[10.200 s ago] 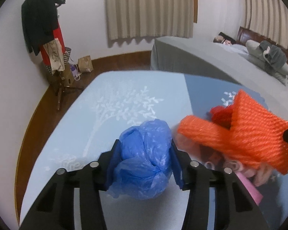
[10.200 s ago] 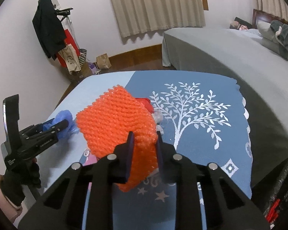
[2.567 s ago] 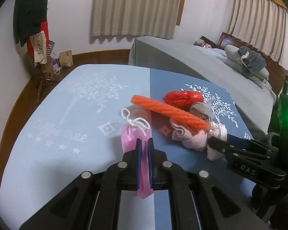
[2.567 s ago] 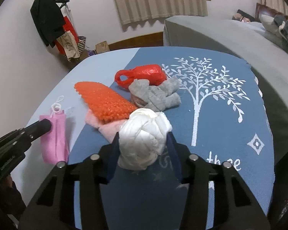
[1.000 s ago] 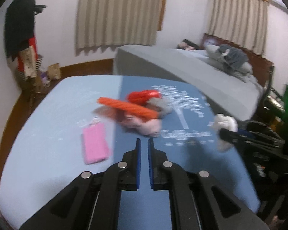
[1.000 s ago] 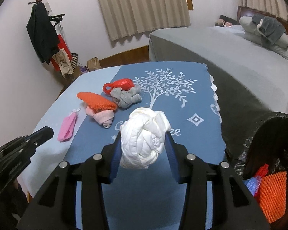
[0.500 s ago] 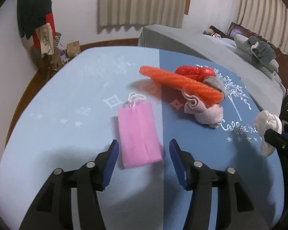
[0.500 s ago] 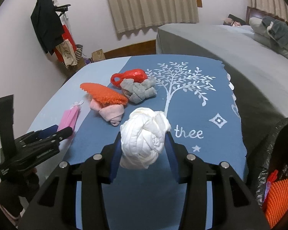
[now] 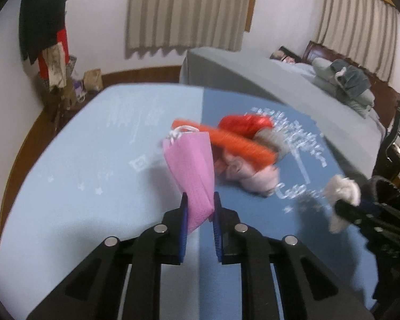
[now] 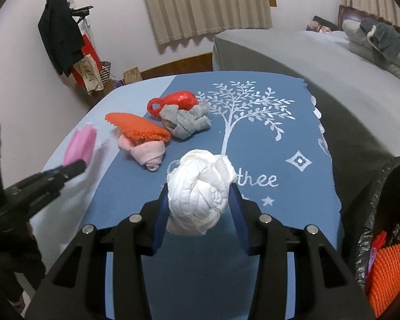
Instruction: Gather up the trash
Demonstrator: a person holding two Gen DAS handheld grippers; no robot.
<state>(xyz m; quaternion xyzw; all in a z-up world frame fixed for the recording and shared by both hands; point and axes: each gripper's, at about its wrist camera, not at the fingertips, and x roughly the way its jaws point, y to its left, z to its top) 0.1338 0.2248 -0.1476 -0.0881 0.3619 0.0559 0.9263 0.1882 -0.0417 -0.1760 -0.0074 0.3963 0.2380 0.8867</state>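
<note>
Both tongs point slantwise down at the table [image 10: 293,202] with its two-tone blue cloth. The left tongs [image 9: 200,214] have just been closing and now pinch the lower end of a flat pink fabric pouch with a white drawstring [image 9: 193,166], lifted off the cloth, its long axis running up and away from the jaws, string end farthest. The right tongs [image 10: 200,213] stand partly open, clamped on a knotted white plastic bag bundle [image 10: 200,194] held above the cloth. On the table lie an orange foam net sleeve [image 10: 138,128], a pale pink rolled cloth [image 10: 146,152], a grey knotted cloth [image 10: 185,121] and a red shiny bag [image 10: 177,101], touching one another. At the right edge a black bin bag [image 10: 386,200] holds another orange net [image 10: 386,269].
</note>
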